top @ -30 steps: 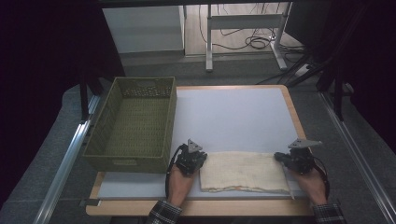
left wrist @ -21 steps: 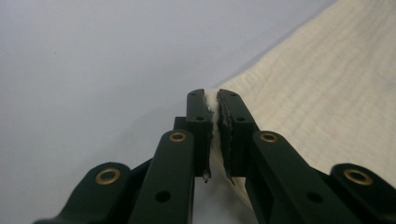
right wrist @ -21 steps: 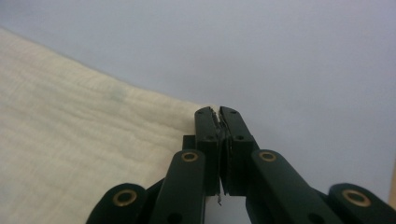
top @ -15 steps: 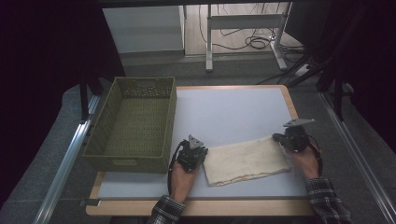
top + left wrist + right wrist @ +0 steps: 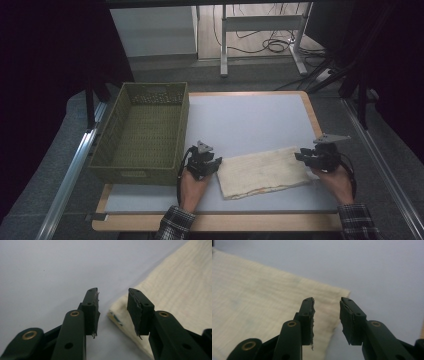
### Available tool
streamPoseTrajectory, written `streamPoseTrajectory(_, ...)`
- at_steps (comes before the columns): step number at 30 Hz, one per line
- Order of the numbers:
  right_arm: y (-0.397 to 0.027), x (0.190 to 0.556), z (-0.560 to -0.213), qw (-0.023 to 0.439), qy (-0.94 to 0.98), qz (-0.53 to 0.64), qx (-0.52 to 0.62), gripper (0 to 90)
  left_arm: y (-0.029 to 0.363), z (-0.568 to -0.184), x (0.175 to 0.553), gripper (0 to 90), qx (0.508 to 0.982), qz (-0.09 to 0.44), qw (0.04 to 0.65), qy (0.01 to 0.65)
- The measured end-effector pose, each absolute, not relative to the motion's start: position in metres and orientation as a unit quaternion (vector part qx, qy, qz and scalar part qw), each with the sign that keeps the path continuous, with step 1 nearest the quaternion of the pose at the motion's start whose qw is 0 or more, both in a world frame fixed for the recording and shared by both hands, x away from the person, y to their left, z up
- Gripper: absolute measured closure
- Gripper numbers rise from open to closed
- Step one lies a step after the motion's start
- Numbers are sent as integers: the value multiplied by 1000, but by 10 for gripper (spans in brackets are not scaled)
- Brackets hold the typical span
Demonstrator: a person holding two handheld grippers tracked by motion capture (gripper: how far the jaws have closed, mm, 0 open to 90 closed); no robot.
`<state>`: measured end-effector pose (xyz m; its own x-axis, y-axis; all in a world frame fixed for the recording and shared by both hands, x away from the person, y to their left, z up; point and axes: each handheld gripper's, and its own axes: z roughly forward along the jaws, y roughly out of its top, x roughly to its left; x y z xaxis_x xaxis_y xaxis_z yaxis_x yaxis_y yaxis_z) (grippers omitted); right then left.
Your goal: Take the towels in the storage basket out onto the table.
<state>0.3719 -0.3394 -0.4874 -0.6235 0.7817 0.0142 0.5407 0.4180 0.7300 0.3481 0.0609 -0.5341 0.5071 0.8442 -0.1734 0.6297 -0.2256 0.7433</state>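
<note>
A folded cream cloth (image 5: 262,171) lies slanted on the white tabletop near the front edge. My left gripper (image 5: 214,166) rests at the cloth's left end, open, with the cloth's corner (image 5: 117,315) just past the gap between its jaws. My right gripper (image 5: 301,156) is at the cloth's far right corner, also open. In the right gripper view the cloth (image 5: 262,305) spreads left and its edge lies under the open jaws, with nothing pinched between them.
A green woven basket (image 5: 142,131) stands at the table's left side, right beside my left hand. The white tabletop (image 5: 245,120) stretches behind the cloth. Metal rails run along both table sides, and a desk frame with cables stands beyond the table.
The right gripper moved away from me and dragged the cloth's right end back, so the cloth now lies slanted. The left gripper stayed in place.
</note>
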Motion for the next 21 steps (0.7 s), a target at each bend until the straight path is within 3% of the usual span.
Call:
streamPoseTrajectory(10,-303,343,-499,122,844,379,359,584,58,-540,351,605,789,136,386,458)
streamPoseTrajectory(15,-276,332,-502,98,857,387,326,584,55,-542,348,566,795,159,381,444)
streamPoseTrajectory(18,-256,325,-503,85,866,389,303,584,54,-542,348,482,796,176,370,445)
streamPoseTrajectory(21,-233,317,-505,73,875,391,275,584,56,-542,350,483,796,169,373,446)
